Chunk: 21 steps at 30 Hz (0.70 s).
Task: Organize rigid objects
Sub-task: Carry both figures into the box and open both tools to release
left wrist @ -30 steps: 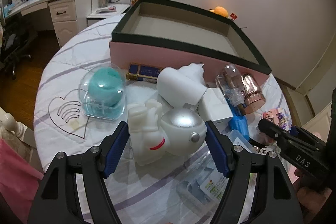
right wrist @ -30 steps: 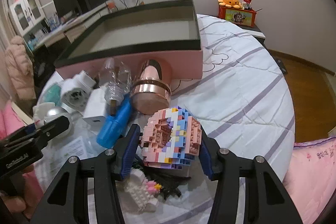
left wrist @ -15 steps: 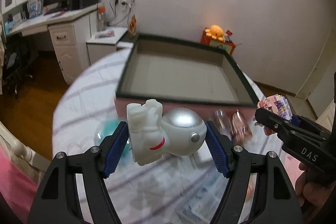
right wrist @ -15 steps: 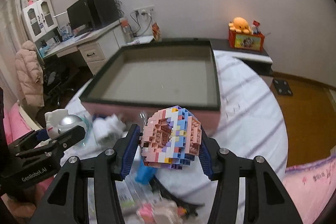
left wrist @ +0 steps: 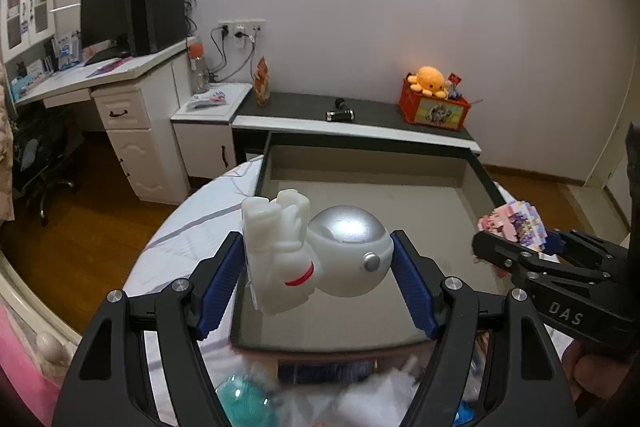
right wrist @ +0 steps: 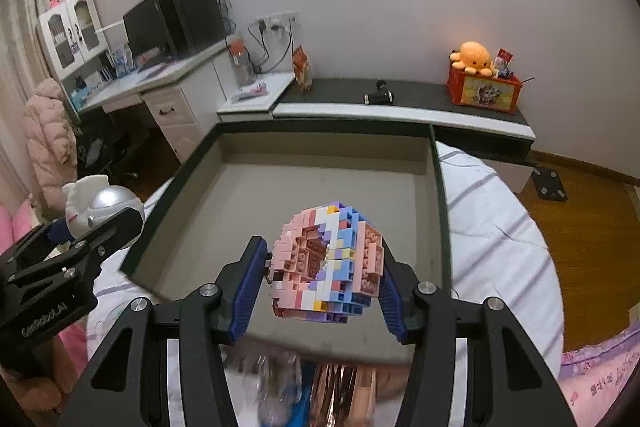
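Observation:
My left gripper is shut on a white astronaut figure with a silver helmet and holds it above the near left part of the large box. My right gripper is shut on a pastel brick-built model and holds it above the near part of the same box, which is pink outside, dark-rimmed and empty inside. Each gripper shows in the other's view: the right one at the right edge, the left one at the left.
Below the grippers, blurred, lie a teal ball in a clear case, white objects and a copper-coloured cylinder on the round quilted table. Beyond stand a white desk and a low cabinet with an orange plush.
Both grippers have lifted their objects off the table and moved forward and up, from in front of the box to above its near part.

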Motion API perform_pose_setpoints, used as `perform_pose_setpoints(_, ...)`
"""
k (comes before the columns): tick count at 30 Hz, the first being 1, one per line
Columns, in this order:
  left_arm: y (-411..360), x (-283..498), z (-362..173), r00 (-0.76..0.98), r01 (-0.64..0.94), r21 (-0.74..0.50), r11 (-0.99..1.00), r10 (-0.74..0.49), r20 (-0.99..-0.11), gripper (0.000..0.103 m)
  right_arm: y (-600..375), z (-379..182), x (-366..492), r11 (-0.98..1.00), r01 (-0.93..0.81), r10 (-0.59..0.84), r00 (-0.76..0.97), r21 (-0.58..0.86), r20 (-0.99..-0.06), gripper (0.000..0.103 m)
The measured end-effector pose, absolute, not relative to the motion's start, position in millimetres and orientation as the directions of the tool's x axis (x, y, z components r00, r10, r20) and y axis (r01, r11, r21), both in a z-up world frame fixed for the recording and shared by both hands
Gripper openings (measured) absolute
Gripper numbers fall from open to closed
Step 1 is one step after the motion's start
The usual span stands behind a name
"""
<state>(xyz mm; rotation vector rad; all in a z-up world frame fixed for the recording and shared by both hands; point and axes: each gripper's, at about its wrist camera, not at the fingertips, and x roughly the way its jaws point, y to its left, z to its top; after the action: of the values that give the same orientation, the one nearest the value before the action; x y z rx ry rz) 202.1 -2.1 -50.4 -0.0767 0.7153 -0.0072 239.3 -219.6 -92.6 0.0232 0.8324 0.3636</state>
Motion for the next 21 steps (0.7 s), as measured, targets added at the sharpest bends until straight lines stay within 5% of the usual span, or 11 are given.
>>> perform_pose_setpoints(11,-16,249,-102,0.648,-0.013,-0.027,1.000,-0.013,-0.761,0.075,-208,-137,276,0.942,-0.306,0.281,0.496,0.137,-0.822,0.054)
perform_pose_setpoints(14,-15,249,-104,0.644,-0.008,-0.017,1.000,-0.007,-0.765,0.083,-208,-142,279,0.946,-0.297,0.269,0.481,0.134,-0.834,0.055)
perform_pose_setpoints(21,-5,219,-76,0.715,-0.027,-0.025,0.999,0.002,-0.699,0.099,-210,-136,270,0.933,-0.306,0.324,0.479,0.191,-0.816,0.078)
